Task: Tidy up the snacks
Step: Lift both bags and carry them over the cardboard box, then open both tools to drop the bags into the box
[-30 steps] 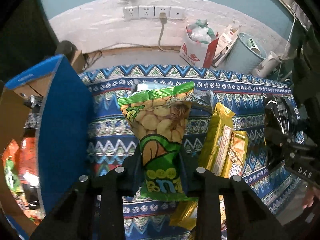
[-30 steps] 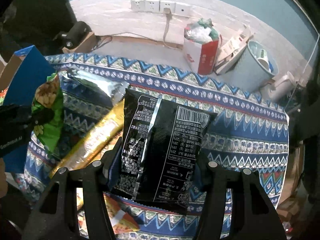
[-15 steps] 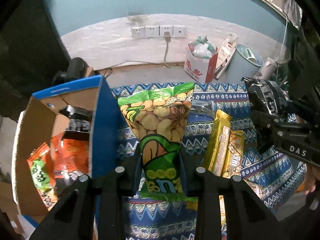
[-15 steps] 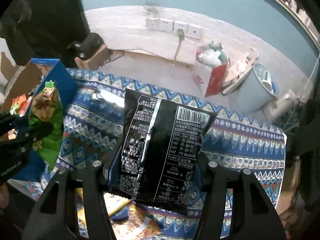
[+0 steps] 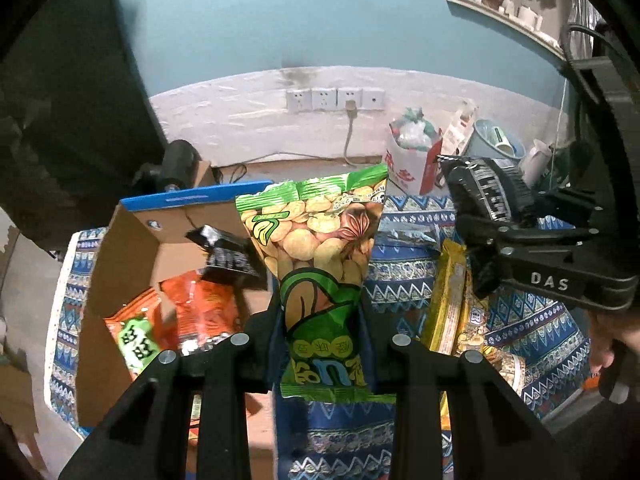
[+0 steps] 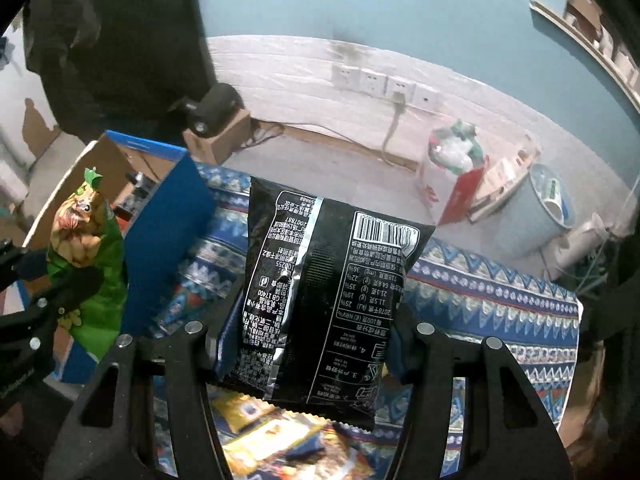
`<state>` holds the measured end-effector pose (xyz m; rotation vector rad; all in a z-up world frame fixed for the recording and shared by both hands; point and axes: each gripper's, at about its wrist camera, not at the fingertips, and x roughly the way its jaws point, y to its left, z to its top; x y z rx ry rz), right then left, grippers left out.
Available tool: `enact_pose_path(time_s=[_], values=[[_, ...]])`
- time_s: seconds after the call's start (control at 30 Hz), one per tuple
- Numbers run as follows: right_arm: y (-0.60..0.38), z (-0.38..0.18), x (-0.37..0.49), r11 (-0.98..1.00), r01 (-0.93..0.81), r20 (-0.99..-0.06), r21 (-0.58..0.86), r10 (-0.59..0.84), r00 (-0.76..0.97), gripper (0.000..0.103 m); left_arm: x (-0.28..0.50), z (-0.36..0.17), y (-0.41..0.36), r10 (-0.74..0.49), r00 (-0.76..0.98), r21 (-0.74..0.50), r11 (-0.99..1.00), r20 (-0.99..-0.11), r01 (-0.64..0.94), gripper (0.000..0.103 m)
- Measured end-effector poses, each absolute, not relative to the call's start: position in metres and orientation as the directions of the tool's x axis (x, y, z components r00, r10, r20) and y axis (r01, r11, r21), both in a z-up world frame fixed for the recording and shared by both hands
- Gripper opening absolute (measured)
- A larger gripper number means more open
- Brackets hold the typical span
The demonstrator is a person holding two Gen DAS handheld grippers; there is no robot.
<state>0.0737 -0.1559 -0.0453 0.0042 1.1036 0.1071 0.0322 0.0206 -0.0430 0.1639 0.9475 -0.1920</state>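
My left gripper (image 5: pixel 322 344) is shut on a green bag of broad beans (image 5: pixel 320 248) and holds it up above the right wall of an open cardboard box (image 5: pixel 132 240). The box holds orange snack bags (image 5: pixel 200 312) and a black one (image 5: pixel 228 256). My right gripper (image 6: pixel 308 336) is shut on a black snack bag (image 6: pixel 324 292), held high over the patterned blue cloth (image 6: pixel 492 292). The right gripper also shows in the left wrist view (image 5: pixel 480 236), and the green bag in the right wrist view (image 6: pixel 84 248).
Yellow snack packs (image 5: pixel 452 292) lie on the cloth to the right of the box, and more snacks (image 6: pixel 280 436) lie under the right gripper. Behind the table are a red and white bag (image 6: pixel 452 172), a grey bin (image 6: pixel 536 212) and wall sockets (image 5: pixel 336 100).
Both grippers have risen with their bags. The left gripper has moved left toward the box, whose inside now shows. The right gripper has come closer to the left one.
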Motion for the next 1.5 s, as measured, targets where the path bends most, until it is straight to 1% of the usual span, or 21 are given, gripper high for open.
enact_pose_path(time_s=[0.33, 0.77, 1.07, 1.37, 1.43, 1.5], values=[[-0.101, -0.031, 0.086, 0.984, -0.158, -0.879, 0.078, 0.142, 0.454, 0.058, 0.031, -0.03, 0.068, -0.056, 0.606, 0.056, 0.985, -0.793, 0.164, 0.032], [-0.031, -0.023, 0.111, 0.966, -0.237, -0.87, 0.107, 0.206, 0.447, 0.058, 0.036, -0.032, 0.142, 0.009, 0.592, 0.023, 1.0, -0.806, 0.015, 0.032], [0.011, -0.025, 0.126, 0.95, -0.288, -0.875, 0.118, 0.236, 0.423, 0.058, 0.043, -0.047, 0.178, 0.048, 0.55, 0.018, 0.998, -0.834, -0.059, 0.032], [0.034, -0.034, 0.137, 0.938, -0.314, -0.885, 0.147, 0.267, 0.382, 0.058, 0.048, -0.056, 0.198, 0.054, 0.507, -0.007, 0.993, -0.86, -0.117, 0.032], [0.039, -0.037, 0.14, 0.934, -0.321, -0.887, 0.157, 0.277, 0.37, 0.058, 0.047, -0.055, 0.2, 0.062, 0.507, -0.006, 0.992, -0.86, -0.13, 0.034], [0.044, -0.038, 0.141, 0.931, -0.326, -0.887, 0.165, 0.284, 0.363, 0.058, 0.046, -0.053, 0.201, 0.064, 0.512, -0.005, 0.991, -0.857, -0.132, 0.038]])
